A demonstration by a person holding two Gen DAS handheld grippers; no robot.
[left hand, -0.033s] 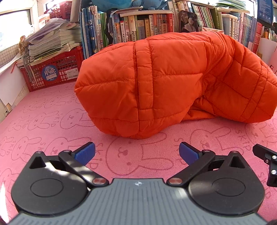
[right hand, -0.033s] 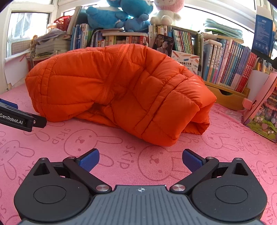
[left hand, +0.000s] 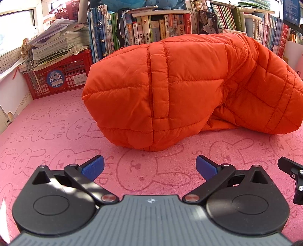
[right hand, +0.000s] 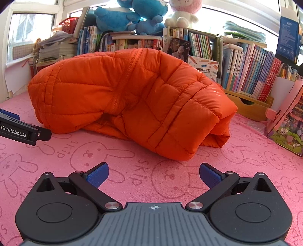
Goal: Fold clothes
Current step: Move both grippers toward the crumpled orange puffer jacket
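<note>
An orange quilted puffer jacket [left hand: 170, 90] lies bundled in a thick folded heap on the pink rabbit-print mat [left hand: 56, 123]. In the right wrist view the jacket [right hand: 132, 98] shows its zipper seam and a rolled end at the right. My left gripper [left hand: 149, 162] hovers just short of the jacket's near edge, open, with nothing between its blue pads. My right gripper [right hand: 154, 168] is also open and empty, a short way in front of the jacket. Each gripper shows at the edge of the other's view: the right gripper [left hand: 291, 174] and the left gripper [right hand: 22, 130].
A red crate [left hand: 56, 79] under stacked papers [left hand: 60, 43] stands at the back left. Rows of books [left hand: 151, 26] line the back, with plush toys [right hand: 132, 17] on top. A wooden bookshelf [right hand: 246, 106] and a pink stand [right hand: 287, 102] close off the right.
</note>
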